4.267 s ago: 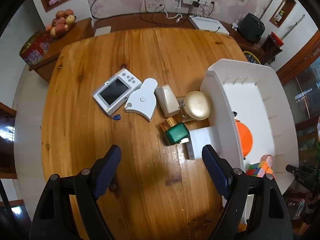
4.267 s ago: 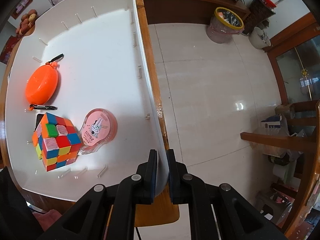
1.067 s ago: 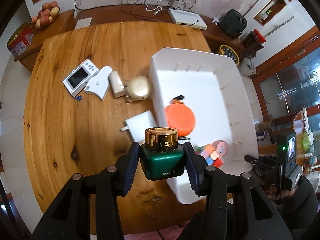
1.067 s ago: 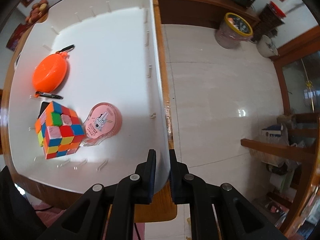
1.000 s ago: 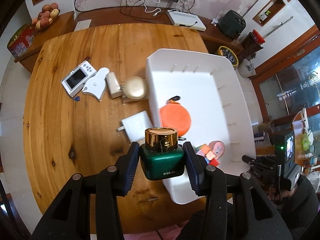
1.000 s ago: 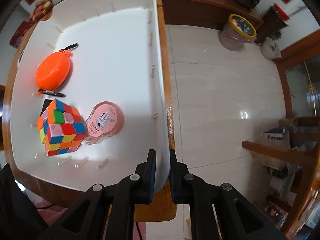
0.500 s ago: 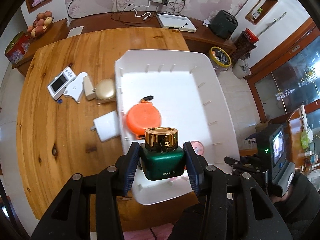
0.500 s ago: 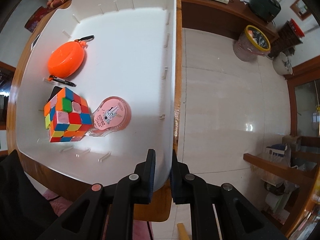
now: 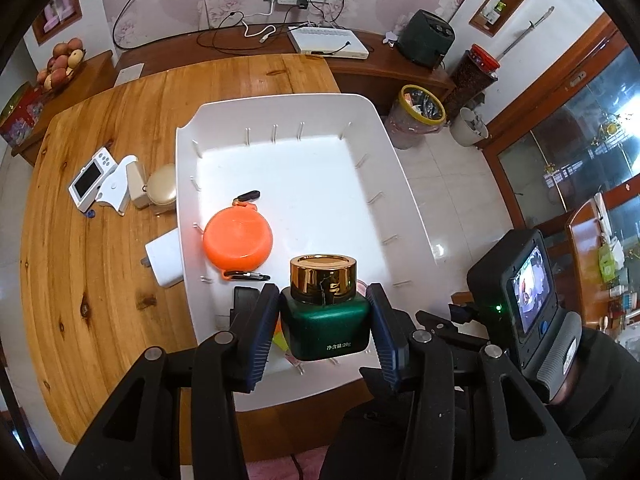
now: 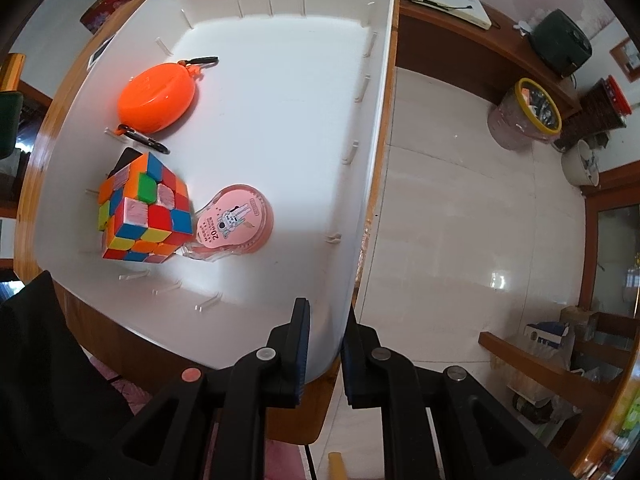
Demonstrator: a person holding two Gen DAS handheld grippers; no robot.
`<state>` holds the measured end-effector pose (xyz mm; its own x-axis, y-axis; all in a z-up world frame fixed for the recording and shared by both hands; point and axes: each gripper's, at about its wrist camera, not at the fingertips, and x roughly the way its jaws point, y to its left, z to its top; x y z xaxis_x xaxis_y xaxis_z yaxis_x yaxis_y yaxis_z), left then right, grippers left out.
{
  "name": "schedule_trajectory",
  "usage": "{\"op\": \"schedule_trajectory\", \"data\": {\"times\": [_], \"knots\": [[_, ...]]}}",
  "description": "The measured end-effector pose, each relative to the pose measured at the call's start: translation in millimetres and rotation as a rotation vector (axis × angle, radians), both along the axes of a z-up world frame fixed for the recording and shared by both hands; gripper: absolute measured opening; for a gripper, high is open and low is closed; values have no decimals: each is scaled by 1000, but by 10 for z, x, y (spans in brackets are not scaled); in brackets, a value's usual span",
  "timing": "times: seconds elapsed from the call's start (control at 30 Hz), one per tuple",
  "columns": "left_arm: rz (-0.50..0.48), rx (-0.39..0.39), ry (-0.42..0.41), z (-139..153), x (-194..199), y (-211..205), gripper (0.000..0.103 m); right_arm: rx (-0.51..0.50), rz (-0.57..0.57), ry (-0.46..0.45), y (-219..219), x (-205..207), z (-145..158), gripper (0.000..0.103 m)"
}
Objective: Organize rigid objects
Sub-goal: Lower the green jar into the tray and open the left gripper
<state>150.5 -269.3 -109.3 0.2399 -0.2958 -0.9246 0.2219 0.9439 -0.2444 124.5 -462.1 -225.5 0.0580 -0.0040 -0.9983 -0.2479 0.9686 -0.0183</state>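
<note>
Over the tray: left gripper [image 9: 324,322] squeezes the square green glass jar with a shiny gold lid [image 9: 325,316].
Tray edge, 5 o'clock: right gripper [image 10: 325,354] pinches the big white plastic tray [image 10: 280,128].

A glossy dark green jar [image 9: 325,328] with a mirror-bright gold metallic lid [image 9: 323,278] is seen between matt black plastic fingers faced with ribbed blue pads [image 9: 260,338]. The tray [image 10: 348,208] is of smooth white plastic with a soft sheen. Varnished, knotted wood is shown by the table [image 9: 92,280]. The orange case [image 10: 157,96] looks smooth and shiny; the cube [image 10: 142,208] bears glossy coloured stickers.
</note>
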Motion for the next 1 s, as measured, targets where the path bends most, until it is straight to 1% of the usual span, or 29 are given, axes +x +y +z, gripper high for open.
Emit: {"op": "schedule_trajectory", "data": {"times": [0.2,0.27,0.33,0.4,0.7,1.0], "knots": [[3,17,7,-13,0,-22,49,3,9,0,2,1,7,14],[8,15,4,-6,4,-13,55,1,8,0,1,2,7,14],[10,4,-18,37,2,2,67,-1,6,0,1,2,8,14],[9,-4,-40,71,-6,12,70,-3,3,2,5,1,4,14],[0,1,-68,105,16,108,71,7,-37,11,-38,41,-2,13],[7,22,-90,145,29,368,71,-9,-93,19,-65,58,-20,13]]}}
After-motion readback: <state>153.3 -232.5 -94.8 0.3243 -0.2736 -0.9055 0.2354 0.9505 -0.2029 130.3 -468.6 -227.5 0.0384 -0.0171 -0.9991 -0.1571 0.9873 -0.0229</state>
